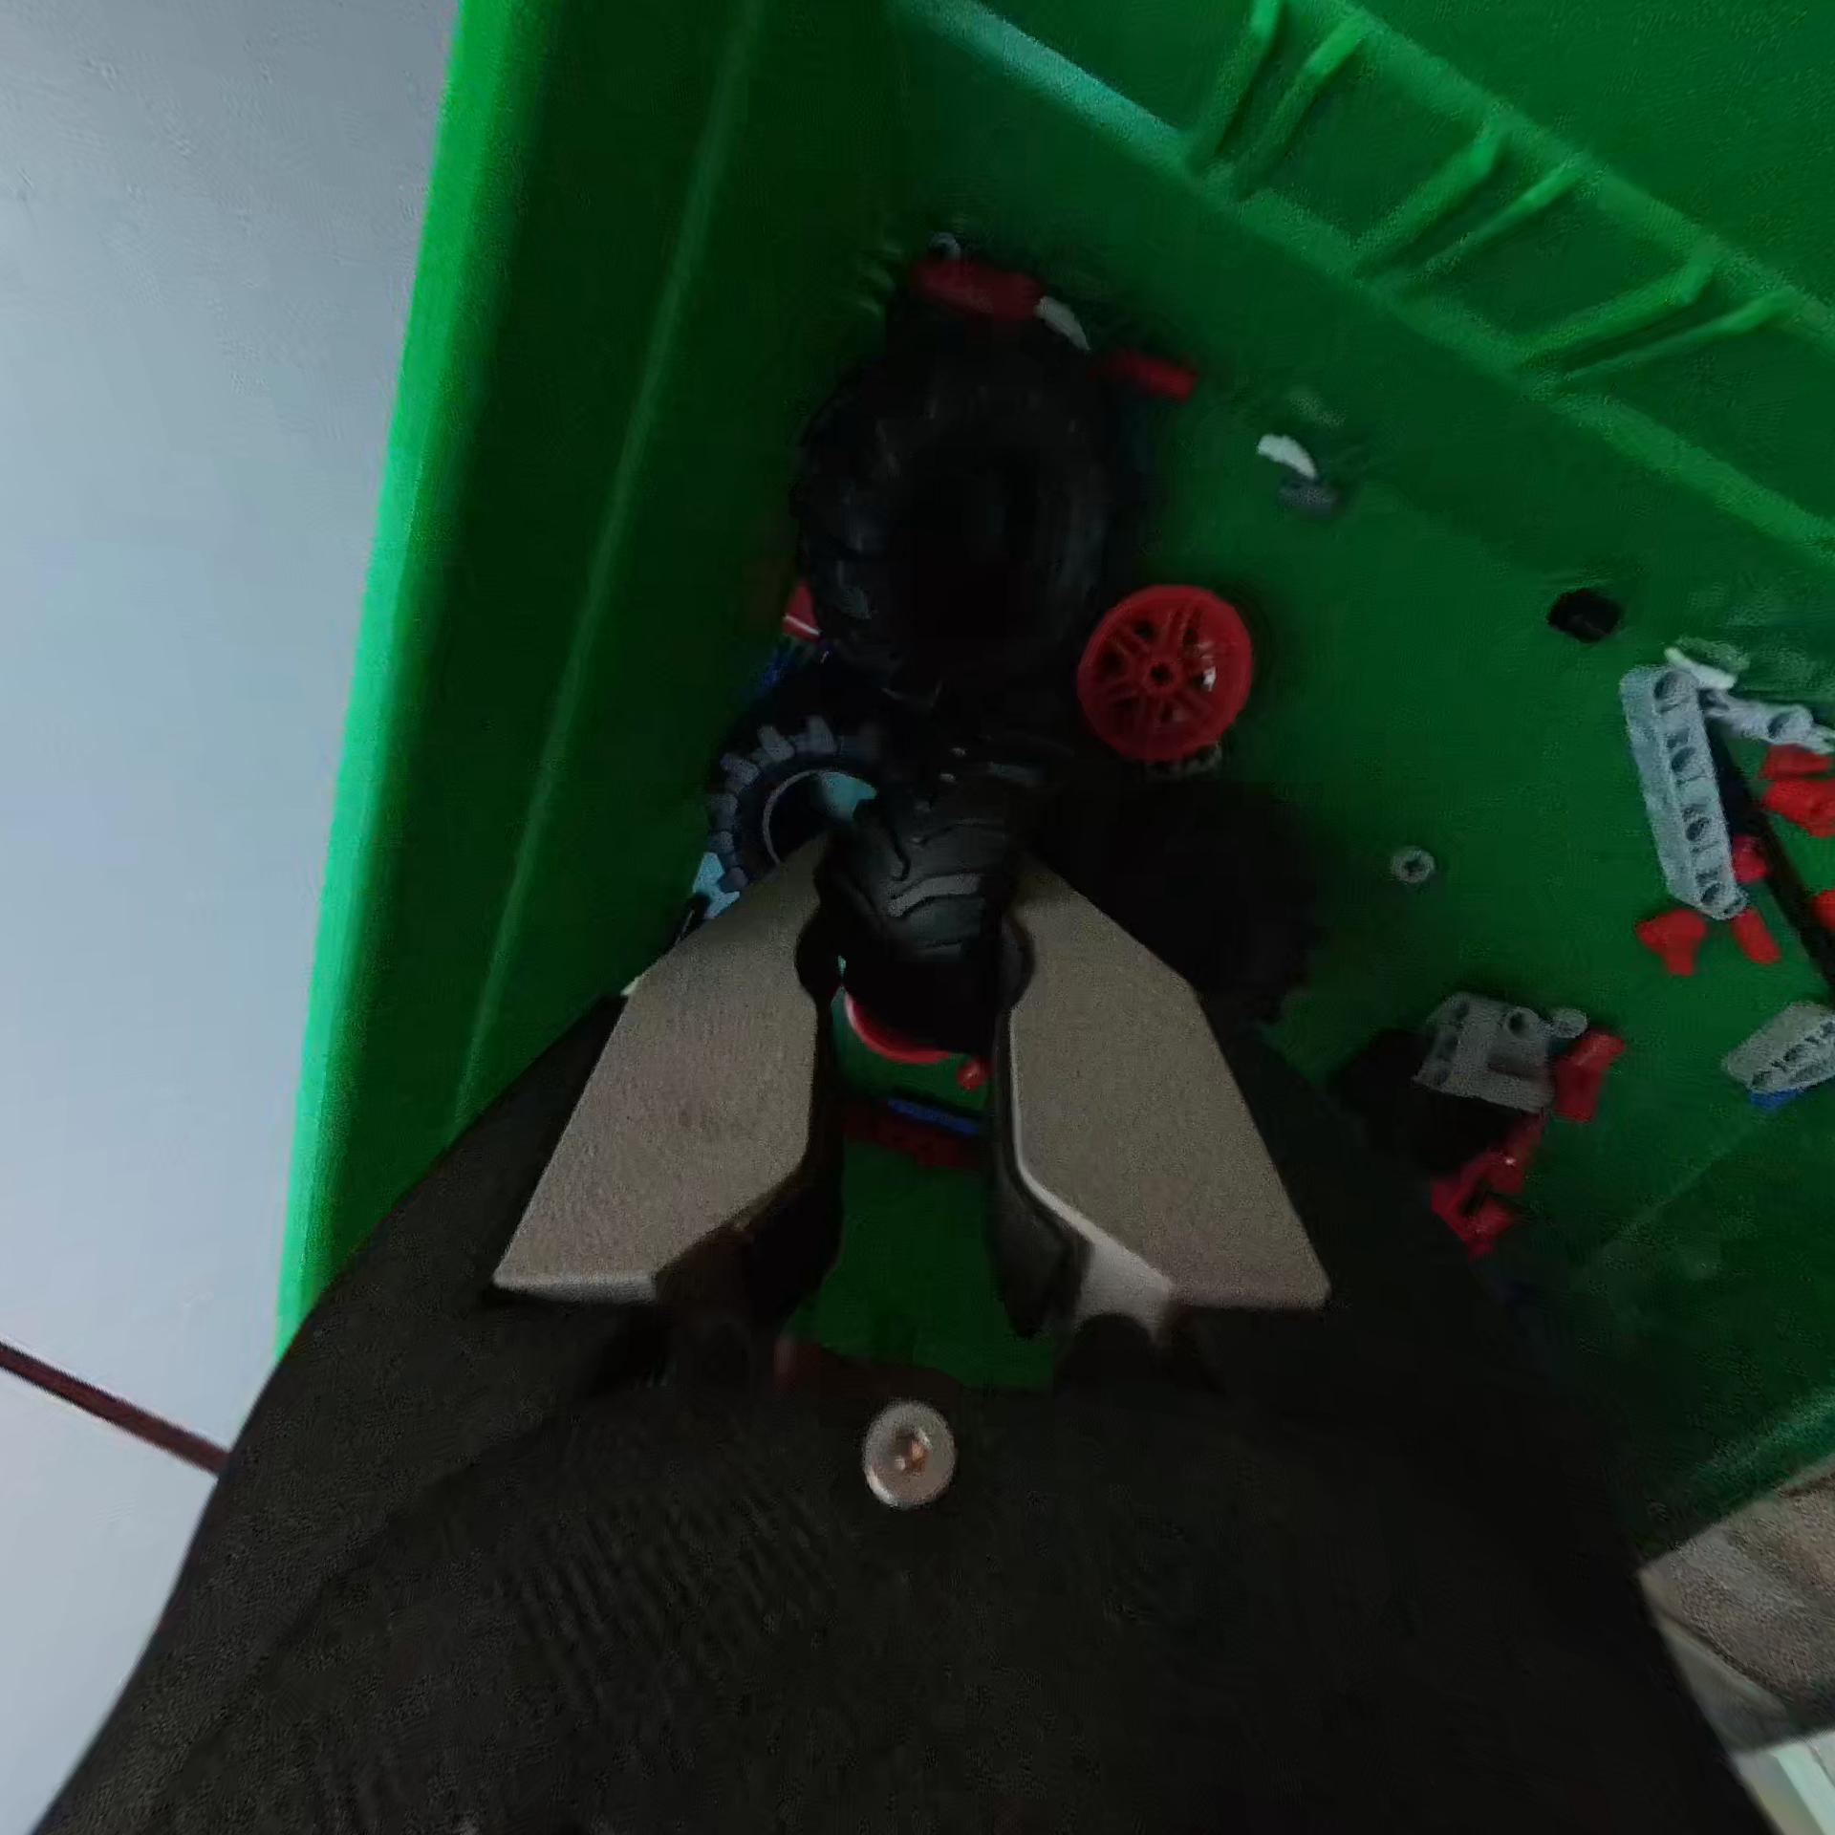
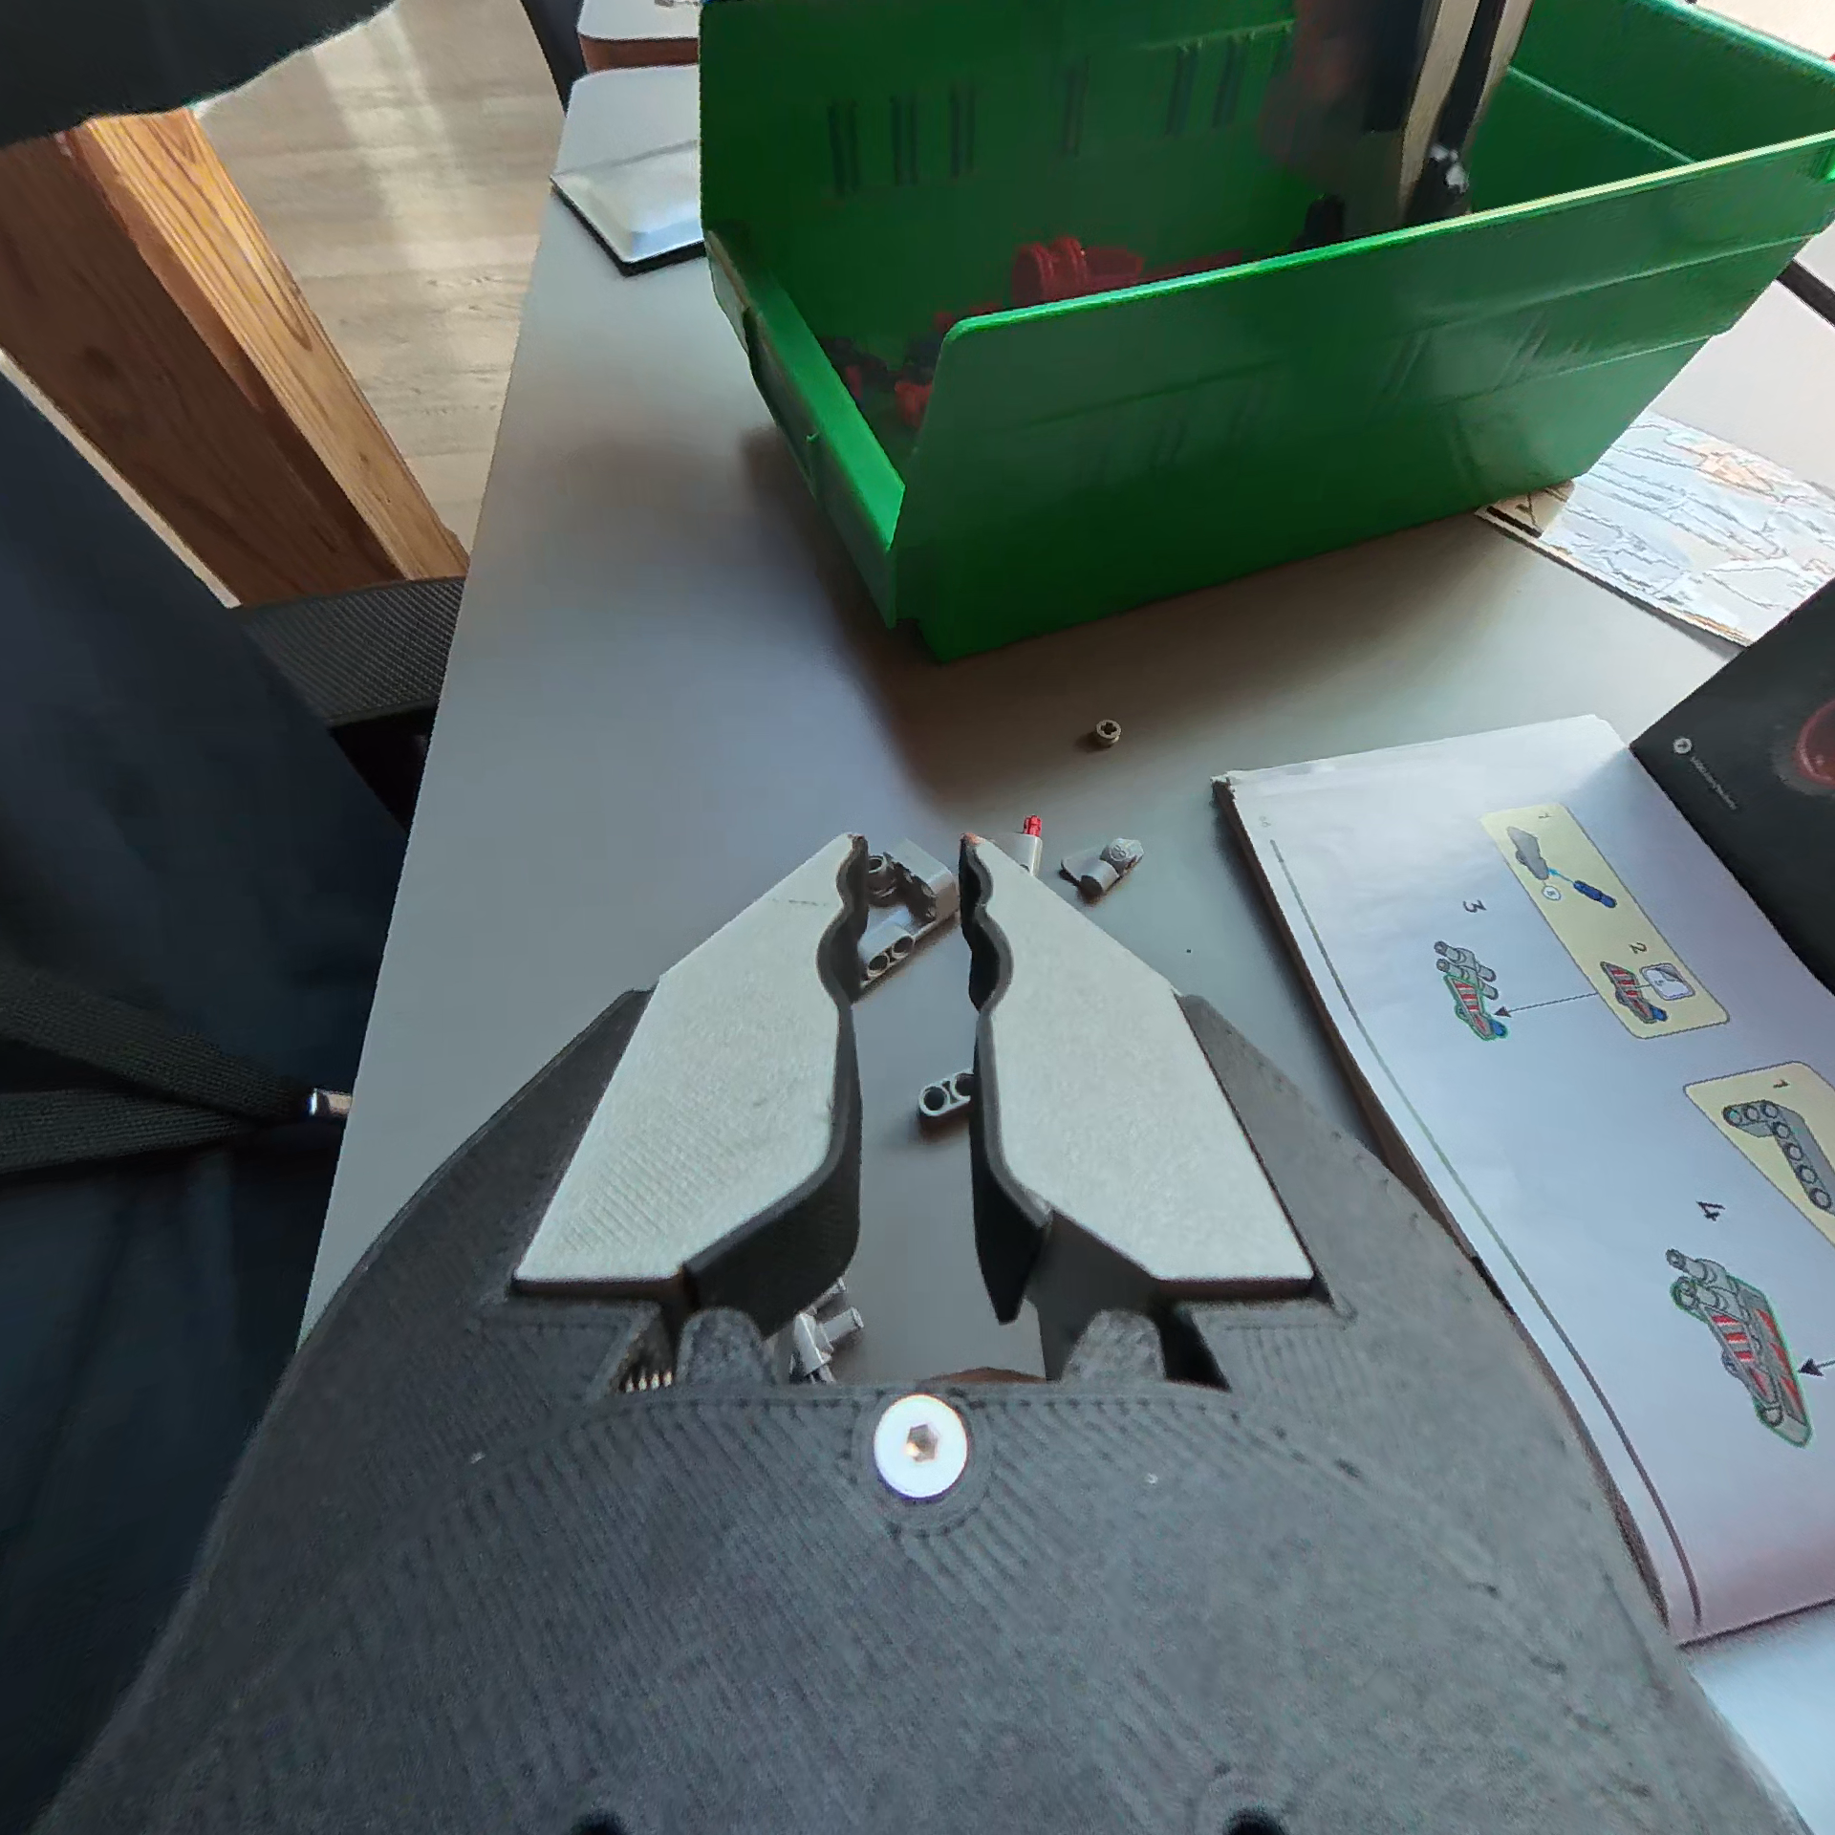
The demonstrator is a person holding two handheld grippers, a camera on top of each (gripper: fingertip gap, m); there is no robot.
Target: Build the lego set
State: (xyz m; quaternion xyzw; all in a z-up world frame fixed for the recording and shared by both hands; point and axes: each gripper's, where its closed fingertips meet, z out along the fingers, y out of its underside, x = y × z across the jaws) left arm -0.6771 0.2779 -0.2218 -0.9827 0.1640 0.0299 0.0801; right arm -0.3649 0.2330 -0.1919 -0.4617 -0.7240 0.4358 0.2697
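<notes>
The bin [image 2: 1241, 417] stood on the surface [image 2: 635, 695], behind the loose pieces and to the left of the open instruction booklet [image 2: 1549, 1092]. A small bushing [image 2: 1104, 734] lay alone between bin and booklet. Nearer, a connector piece [image 2: 899, 899] lay between the right gripper's [image 2: 909, 854] fingers, with a pin [image 2: 1028, 842] and another small piece [image 2: 1102, 862] just to its right. Inside the bin, the left gripper [image 1: 918, 884] reached into a corner where tyres [image 1: 953, 516] were piled; a wheel hub [image 1: 1164, 672] lay just right of them, and beams [image 1: 1678, 784] farther right.
</notes>
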